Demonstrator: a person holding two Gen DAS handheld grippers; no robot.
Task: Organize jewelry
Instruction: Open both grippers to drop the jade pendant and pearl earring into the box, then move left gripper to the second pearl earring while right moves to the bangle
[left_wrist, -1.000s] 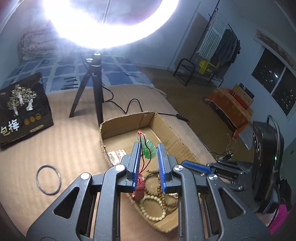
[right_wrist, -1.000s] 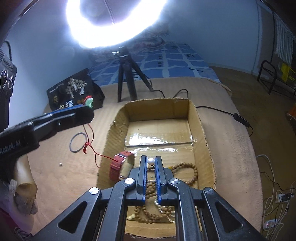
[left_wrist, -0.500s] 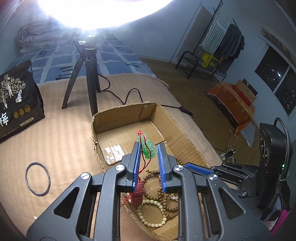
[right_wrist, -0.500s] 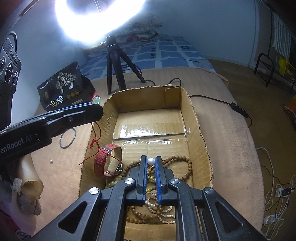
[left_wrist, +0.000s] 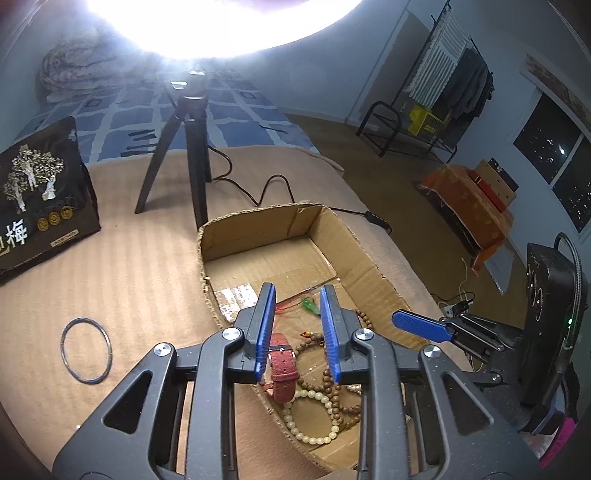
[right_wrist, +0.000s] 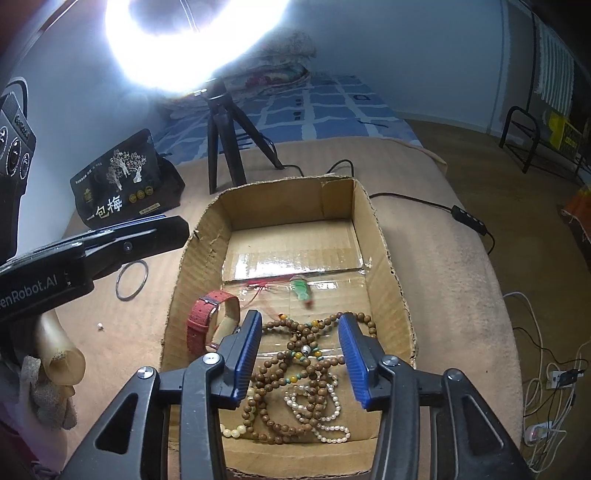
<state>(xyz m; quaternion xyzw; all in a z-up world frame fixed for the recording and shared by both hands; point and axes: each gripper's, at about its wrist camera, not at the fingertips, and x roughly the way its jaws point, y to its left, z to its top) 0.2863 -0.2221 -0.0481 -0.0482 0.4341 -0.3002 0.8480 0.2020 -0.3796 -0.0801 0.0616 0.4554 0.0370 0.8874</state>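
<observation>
An open cardboard box (left_wrist: 369, 258) (right_wrist: 380, 240) sits on the tan cloth. My left gripper (left_wrist: 297, 295) hangs over its near left side, jaws opening with nothing pressed between them. The green pendant (left_wrist: 309, 305) (right_wrist: 301, 290) lies blurred on the box floor with its red cord (right_wrist: 258, 284). My right gripper (right_wrist: 300, 321) is opening above the wooden beads (right_wrist: 295, 369); a pearl strand (right_wrist: 325, 406) lies loose below it. A red watch (left_wrist: 282, 369) (right_wrist: 201, 321) leans at the box's left wall. In the left wrist view, a pale bead bracelet (left_wrist: 314, 417) lies nearest.
A thin metal ring (left_wrist: 86, 350) (right_wrist: 132, 280) lies on the cloth left of the box. A black pouch (left_wrist: 40, 195) and a ring light's tripod (left_wrist: 188, 147) stand behind. A cable (right_wrist: 469, 218) runs past the box's right side. A tiny white bead (right_wrist: 99, 326) lies near the ring.
The left jaws widened and the green pendant dropped from them to the box floor. The right jaws went from shut on a pearl to wide apart, leaving the strand on the beads.
</observation>
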